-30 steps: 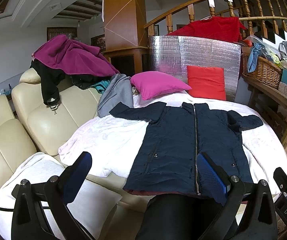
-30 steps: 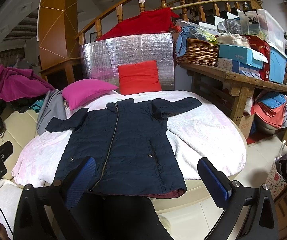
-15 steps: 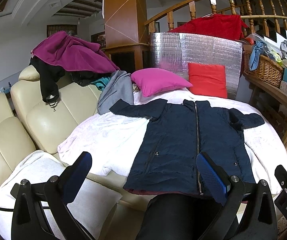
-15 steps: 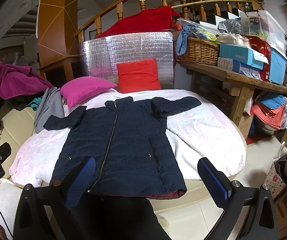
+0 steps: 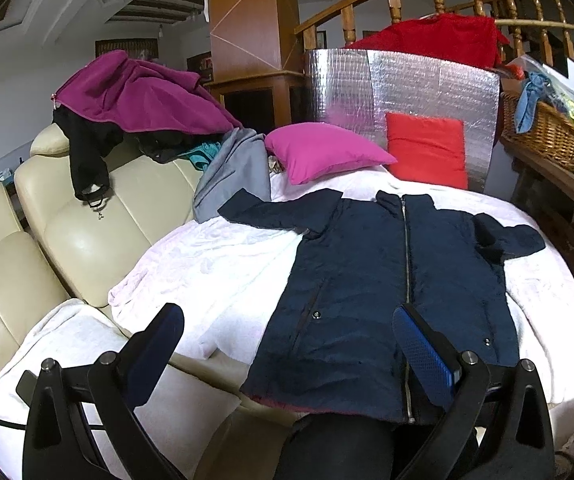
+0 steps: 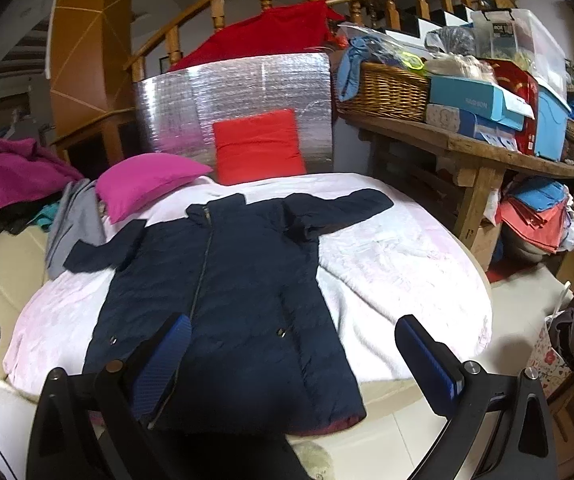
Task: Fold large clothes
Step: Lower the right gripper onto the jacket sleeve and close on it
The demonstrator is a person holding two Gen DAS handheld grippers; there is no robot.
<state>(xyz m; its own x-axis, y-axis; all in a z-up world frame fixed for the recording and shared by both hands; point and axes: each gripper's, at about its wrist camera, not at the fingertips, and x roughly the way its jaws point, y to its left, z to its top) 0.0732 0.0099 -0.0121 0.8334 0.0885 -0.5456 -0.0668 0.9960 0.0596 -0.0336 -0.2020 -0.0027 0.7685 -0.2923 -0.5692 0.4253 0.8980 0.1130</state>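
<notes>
A navy zip-up jacket lies flat, front up, on a round table under a white-pink blanket, both sleeves spread out. It also shows in the right wrist view. My left gripper is open and empty, held above the jacket's hem at its left side. My right gripper is open and empty above the hem's right side. Neither touches the jacket.
A cream leather sofa with a purple garment and a grey one stands left. Pink and red cushions lie at the table's far edge. A wooden bench with basket and boxes stands right.
Both grippers have drifted slightly forward and to the left over the jacket's hem. The jacket has not moved and both grippers stay open.
</notes>
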